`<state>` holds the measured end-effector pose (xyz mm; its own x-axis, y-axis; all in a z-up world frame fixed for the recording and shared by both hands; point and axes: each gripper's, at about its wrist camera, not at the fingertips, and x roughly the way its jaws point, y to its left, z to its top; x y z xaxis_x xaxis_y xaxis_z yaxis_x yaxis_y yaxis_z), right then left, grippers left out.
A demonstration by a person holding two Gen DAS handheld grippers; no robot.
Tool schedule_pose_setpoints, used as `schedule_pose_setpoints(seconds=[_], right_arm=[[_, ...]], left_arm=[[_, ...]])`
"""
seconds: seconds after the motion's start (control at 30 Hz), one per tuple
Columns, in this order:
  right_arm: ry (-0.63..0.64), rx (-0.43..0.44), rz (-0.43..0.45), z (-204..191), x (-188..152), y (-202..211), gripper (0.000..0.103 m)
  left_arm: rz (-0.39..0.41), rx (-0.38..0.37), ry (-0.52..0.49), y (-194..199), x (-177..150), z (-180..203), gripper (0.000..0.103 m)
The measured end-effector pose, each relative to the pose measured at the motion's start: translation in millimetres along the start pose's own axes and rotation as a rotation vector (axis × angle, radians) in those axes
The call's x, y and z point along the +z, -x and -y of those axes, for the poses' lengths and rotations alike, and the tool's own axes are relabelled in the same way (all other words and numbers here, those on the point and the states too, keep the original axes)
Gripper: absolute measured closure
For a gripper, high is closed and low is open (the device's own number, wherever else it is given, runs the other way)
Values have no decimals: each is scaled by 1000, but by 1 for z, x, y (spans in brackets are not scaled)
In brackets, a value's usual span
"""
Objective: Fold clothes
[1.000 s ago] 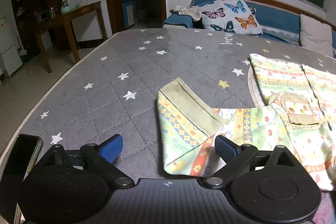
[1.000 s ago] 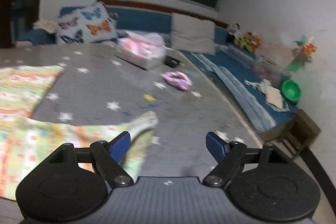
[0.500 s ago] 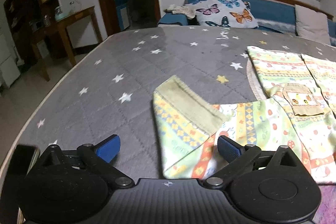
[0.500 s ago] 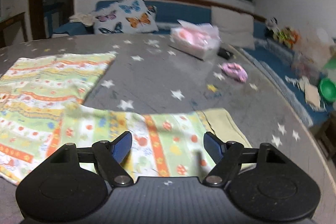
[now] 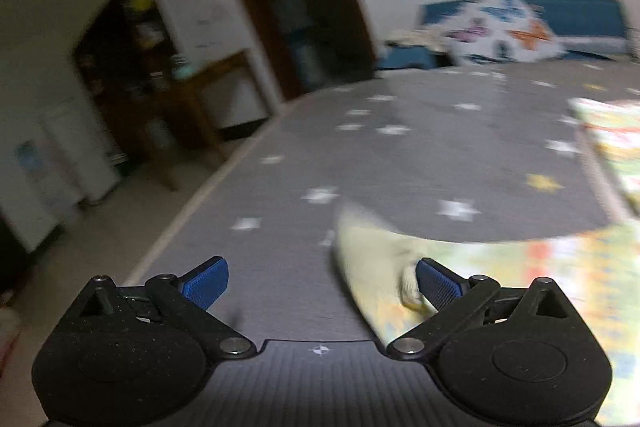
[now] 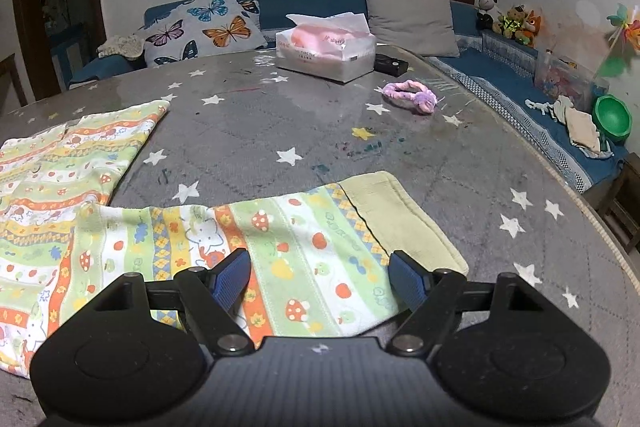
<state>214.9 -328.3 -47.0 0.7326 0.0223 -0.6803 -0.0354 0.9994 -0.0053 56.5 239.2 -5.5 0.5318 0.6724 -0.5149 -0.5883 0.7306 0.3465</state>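
A child's top printed in green, yellow and orange lies flat on the grey star-patterned table cover (image 6: 460, 155). Its right sleeve (image 6: 300, 227), ending in a plain pale green cuff (image 6: 400, 219), lies under my right gripper (image 6: 318, 261), which is open with both blue pads over the cloth. The body of the top (image 6: 60, 167) spreads to the left. The left wrist view is blurred. In it my left gripper (image 5: 318, 269) is open, and its right fingertip (image 5: 430, 277) is at the edge of the other sleeve (image 5: 376, 259).
A tissue box (image 6: 326, 51), a black case (image 6: 390, 64) and a purple hair band (image 6: 408, 97) lie at the far side. Behind are a butterfly pillow (image 6: 200, 27) and a grey pillow (image 6: 408, 19). The table's edge (image 5: 192, 203) runs close on the left, with a wooden desk (image 5: 200, 79) beyond.
The left view swung left and sank toward the sleeve cuff, which now sits at the right finger. The right view turned from the bare table onto the right sleeve and came lower.
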Motion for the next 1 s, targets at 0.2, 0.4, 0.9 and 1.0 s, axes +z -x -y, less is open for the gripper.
schedule_pose_setpoints(seconds=[0.2,0.4,0.9,1.0], right_arm=[[-1,-5,3,-2,1,0,25],[3,-6,5,-4,1,0,23],[4,7,16,0,3,-7,19],[2,6,20,1,5,-10,19]], left_arm=[[-50,87,88,-7,-7,-43,2],[-10,-59,95,29,-7,-36,2],[60,-299,-147,53,-7,72,2],[74,-288,-170,49,-12,77,0]])
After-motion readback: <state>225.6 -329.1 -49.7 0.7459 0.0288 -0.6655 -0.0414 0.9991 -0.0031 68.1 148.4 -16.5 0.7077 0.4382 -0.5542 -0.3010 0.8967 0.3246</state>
